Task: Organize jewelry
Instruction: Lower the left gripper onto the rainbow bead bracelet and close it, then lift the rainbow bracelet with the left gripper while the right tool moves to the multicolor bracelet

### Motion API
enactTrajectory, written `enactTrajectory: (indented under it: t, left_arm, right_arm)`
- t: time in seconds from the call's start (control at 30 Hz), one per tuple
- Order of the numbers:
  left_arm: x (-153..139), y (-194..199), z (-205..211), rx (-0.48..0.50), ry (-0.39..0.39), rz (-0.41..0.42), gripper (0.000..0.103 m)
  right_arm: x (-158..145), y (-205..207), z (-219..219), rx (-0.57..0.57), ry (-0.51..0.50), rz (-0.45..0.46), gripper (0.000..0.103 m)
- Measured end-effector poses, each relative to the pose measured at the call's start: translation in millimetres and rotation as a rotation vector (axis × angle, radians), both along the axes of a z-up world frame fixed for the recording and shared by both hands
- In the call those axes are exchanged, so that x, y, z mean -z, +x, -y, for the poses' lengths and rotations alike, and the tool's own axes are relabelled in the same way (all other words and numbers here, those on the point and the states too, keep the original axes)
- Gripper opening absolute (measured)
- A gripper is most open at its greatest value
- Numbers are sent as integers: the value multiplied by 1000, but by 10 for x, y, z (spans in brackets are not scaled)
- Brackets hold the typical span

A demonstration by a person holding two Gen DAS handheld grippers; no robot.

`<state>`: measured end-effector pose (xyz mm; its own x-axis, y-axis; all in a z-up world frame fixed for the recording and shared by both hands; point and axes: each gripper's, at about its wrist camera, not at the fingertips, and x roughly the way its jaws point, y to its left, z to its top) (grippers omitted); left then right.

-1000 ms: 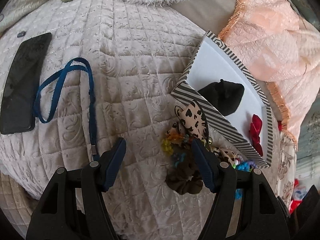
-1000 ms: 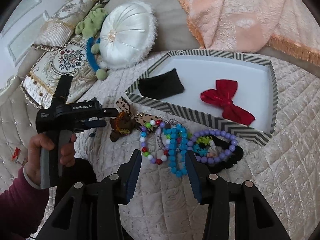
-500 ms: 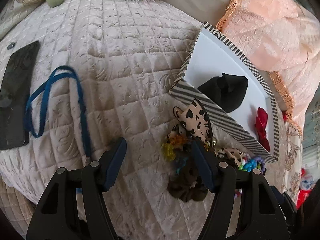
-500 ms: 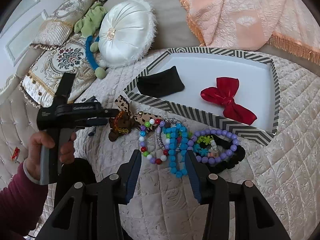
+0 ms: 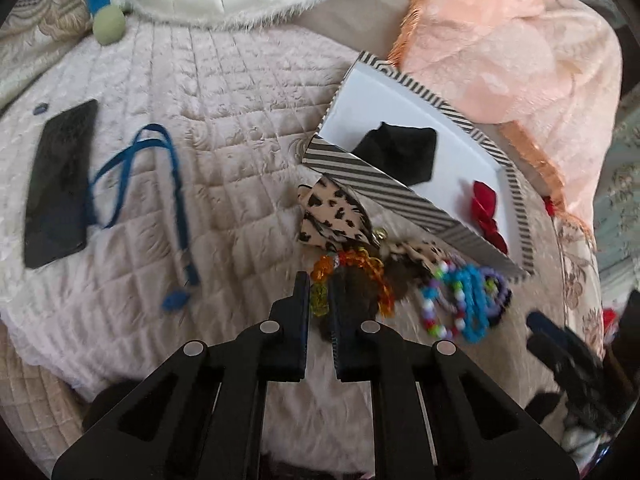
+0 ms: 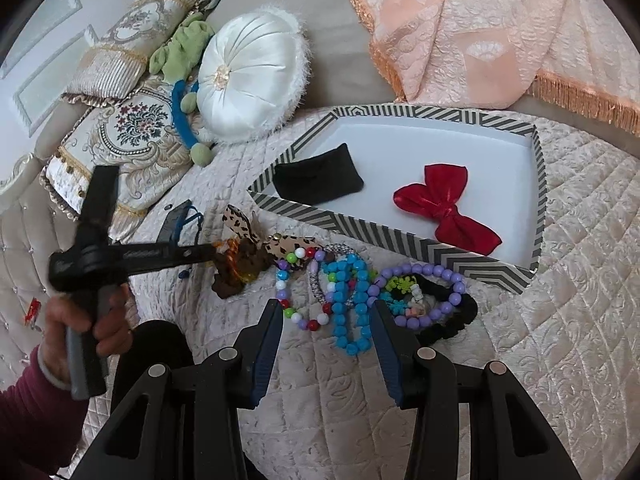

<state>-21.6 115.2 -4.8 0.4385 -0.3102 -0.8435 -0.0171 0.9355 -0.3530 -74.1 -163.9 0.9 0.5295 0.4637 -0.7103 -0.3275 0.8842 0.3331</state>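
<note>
since a second ago the left gripper has swung over from the bare quilt onto the heap of trinkets, and its jaws have just been closing: they now stand nearly together, pinching a yellow-green and orange chain bracelet that lies over a brown scrunchie. whether the scrunchie is caught in the grip as well cannot be told, as the picture is blurred there. seen from the right wrist, a hand in a maroon sleeve holds that gripper by its handle.

the right gripper has not shifted; its jaws stand partly open with nothing pressed between them, poised above a turquoise bead bracelet and a multicoloured bead bracelet. just beside these lie a lilac bead bracelet and a black scrunchie, all on the quilted bedspread.

beyond the heap a leopard-print bow touches the wall of the striped tray. inside the tray lie a black pouch and a red bow, apart from each other.

further left on the quilt are a blue lanyard and a dark phone. a round white cushion and a peach fringed cloth lie at the far edge.
</note>
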Motion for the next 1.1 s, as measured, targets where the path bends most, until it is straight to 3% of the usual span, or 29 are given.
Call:
enactTrajectory:
  t: [0.3,0.53,0.67,0.93,0.97,1.03,1.07,1.1]
  left_arm:
    - [-72,-468,48,43,32,26,8]
    - [6,-727,150,100,109,33,8]
    - [13,-762,134,92,90,33,8]
    - [-123,-844,139,118,86,77,8]
    - [-112,-843,140,120,85,73,8]
    - [-89,-842,155,133,77,68,8]
    - [-83,-844,170,143,74,68,8]
    - [-73,-841,189,152,70,68,8]
  right_arm:
    - [-58,-62,-143,-37,-4,12,43]
    - [7,-19,-289,-82,21,-22,43]
    - [131,120,-526,-148,63,-93,43]
    - [430,551,-1275,-265,27,-188,42]
    - [475,599,-1350,-284,22,-204,40]
    - [532,643,-1502,-300,-65,-179,28]
    - [542,657,-1545,-294,-113,-152,17]
    - [535,693,-1553,-292,-109,-140,14]
